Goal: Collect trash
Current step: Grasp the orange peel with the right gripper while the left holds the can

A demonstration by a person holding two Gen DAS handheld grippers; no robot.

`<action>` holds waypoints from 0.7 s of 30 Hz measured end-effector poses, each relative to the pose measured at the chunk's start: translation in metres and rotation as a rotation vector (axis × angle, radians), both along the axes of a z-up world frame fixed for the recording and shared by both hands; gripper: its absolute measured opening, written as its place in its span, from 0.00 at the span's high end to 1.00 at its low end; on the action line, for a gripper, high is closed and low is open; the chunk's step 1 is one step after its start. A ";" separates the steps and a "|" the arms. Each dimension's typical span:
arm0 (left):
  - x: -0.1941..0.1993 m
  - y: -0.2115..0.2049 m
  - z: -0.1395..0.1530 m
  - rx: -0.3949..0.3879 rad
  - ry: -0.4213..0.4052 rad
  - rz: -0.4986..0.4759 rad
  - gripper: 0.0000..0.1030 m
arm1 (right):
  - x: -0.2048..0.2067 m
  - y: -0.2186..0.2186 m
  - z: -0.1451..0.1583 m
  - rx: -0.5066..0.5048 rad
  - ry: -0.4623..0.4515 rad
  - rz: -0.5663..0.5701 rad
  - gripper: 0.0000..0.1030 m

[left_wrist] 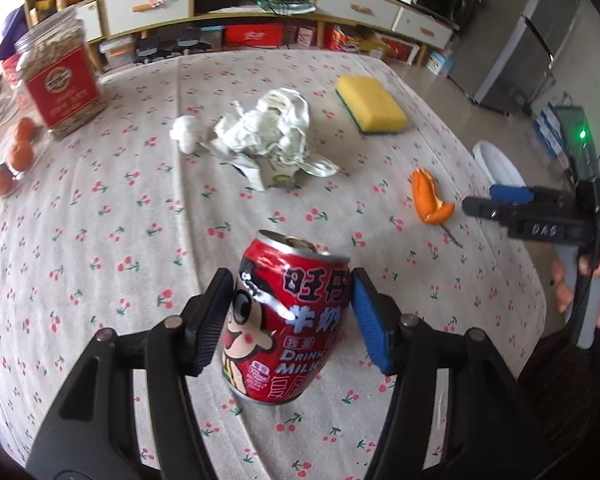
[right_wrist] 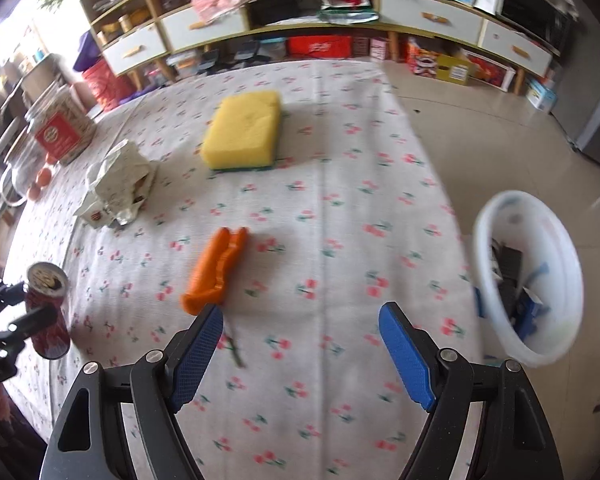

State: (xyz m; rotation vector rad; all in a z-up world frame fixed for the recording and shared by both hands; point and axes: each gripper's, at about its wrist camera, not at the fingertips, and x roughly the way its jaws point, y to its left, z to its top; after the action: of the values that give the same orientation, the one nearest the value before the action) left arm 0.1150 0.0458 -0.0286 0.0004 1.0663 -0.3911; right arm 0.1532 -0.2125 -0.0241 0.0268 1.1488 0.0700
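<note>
- Red can (left_wrist: 288,320) stands tilted on the table (left_wrist: 100,240), clamped between the left gripper (left_wrist: 292,316) pads; the dented wall may slip.
- Right gripper (right_wrist: 300,356) is wide and empty near the peel (right_wrist: 216,272).
- Only the right view shows the bin (right_wrist: 528,276) interior beside the table.

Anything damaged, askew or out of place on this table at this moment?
Yes. The red milk can between the left tongs is dented on its side and leans. Loose litter lies on the tablecloth: an orange peel, crumpled paper and a white wad. The yellow sponge looks intact.
</note>
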 end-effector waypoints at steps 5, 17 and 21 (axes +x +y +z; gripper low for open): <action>-0.001 0.012 0.006 -0.026 -0.012 0.047 0.41 | 0.009 0.024 -0.010 -0.001 0.014 0.050 0.21; -0.002 0.026 0.009 -0.057 -0.016 0.084 0.41 | 0.022 0.053 -0.024 0.005 0.033 0.098 0.21; -0.003 0.026 0.009 -0.055 -0.016 0.082 0.41 | 0.024 0.059 -0.029 -0.011 0.042 0.113 0.21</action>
State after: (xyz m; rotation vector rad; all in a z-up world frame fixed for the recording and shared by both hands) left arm 0.1120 0.0714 -0.0200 -0.0891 1.0359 -0.3459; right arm 0.1771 -0.1535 -0.0529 -0.0465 1.1917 0.1640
